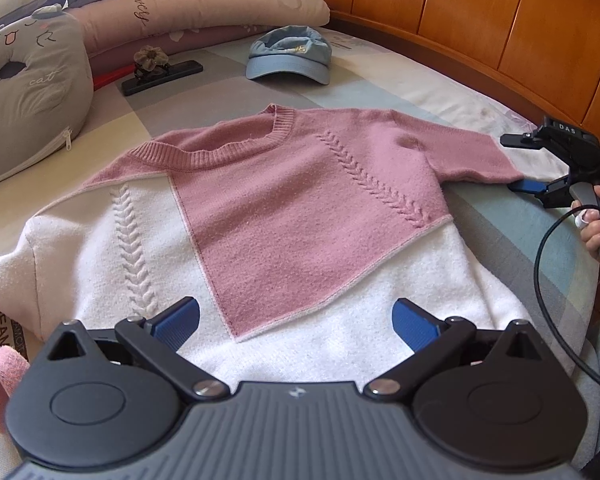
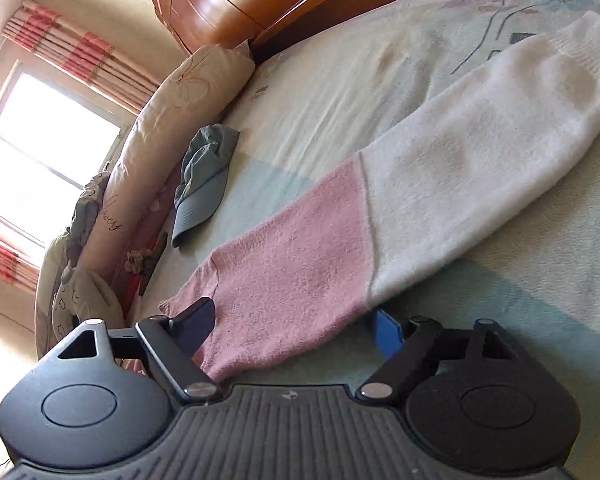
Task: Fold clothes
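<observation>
Both grippers' jaws agape over sweater point(image 1: 284, 216) on checked bed point(image 1: 380, 76) (wooden headboard point(image 1: 500, 28) behind)

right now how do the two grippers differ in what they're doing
The left gripper hovers open above the sweater's white lower front with nothing between its fingers. The right gripper is at the sweater's sleeve, its open fingers straddling the pink part, tilted on its side. Both are open and have blue pads.
</observation>
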Demonstrator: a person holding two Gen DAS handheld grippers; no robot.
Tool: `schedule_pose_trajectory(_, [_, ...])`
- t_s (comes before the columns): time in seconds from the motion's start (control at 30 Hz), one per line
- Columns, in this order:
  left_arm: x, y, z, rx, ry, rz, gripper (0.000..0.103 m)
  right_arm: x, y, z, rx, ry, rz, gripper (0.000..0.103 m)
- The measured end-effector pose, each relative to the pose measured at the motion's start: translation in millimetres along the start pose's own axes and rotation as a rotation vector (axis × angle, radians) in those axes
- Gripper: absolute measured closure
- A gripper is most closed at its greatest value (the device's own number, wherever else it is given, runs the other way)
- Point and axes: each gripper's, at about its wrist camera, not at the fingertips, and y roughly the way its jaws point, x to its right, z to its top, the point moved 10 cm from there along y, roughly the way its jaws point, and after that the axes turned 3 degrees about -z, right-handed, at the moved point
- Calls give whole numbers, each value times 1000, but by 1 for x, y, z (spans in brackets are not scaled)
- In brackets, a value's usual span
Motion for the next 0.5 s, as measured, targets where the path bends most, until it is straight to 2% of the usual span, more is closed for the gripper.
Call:
schedule_pose_trajectory(0.07, [-1, 1, 3, 2, 1, 2, 1, -18, 13, -14, -47, -21, 41, 16])
schedule_pose_trajectory(0.17, [-2, 4, 6, 3, 1, 6, 1, -38, 33, -19, -47, -86, 40, 16])
schedule_pose_trajectory(0.3, [-6, 5, 7, 6, -1, 5, 1, -44, 53, -3, -17, -48, 37, 19])
schedule_pose_trajectory(0.43, [-9, 9, 6, 0, -10, 4, 1, -56, 68, -11, -83, -14, 79, 21])
schedule_pose_trajectory(0.5, [-11, 12, 6, -3, -13, 3, 1, -57, 72, -13, -88, -9, 79, 23])
